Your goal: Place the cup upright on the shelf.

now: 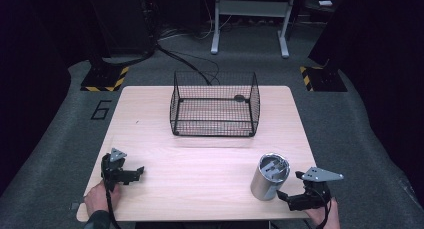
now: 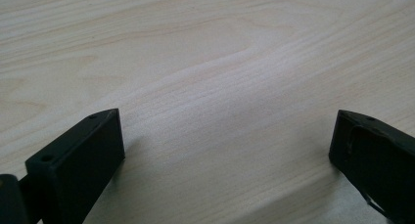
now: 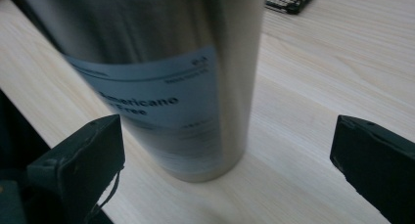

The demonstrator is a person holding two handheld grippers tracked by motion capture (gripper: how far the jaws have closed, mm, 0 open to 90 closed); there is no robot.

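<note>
A shiny metal can [image 1: 269, 177] stands upright near the table's front right, its top open. In the right gripper view the can [image 3: 161, 72] carries a pale blue label and stands just beyond the jaws, toward the left one. My right gripper [image 1: 290, 188] rests open on the table right beside the can, with nothing between its jaws [image 3: 227, 150]. My left gripper [image 1: 138, 172] lies open at the front left, far from the can, and bare wood shows between its jaws [image 2: 227, 145]. A black wire basket [image 1: 215, 105] stands at the table's back middle.
The light wooden table [image 1: 200, 159] has bare room between the two grippers and in front of the basket. A corner of the basket [image 3: 291, 0] shows at the top of the right gripper view. Dark floor, cables and a grey stand lie beyond the table.
</note>
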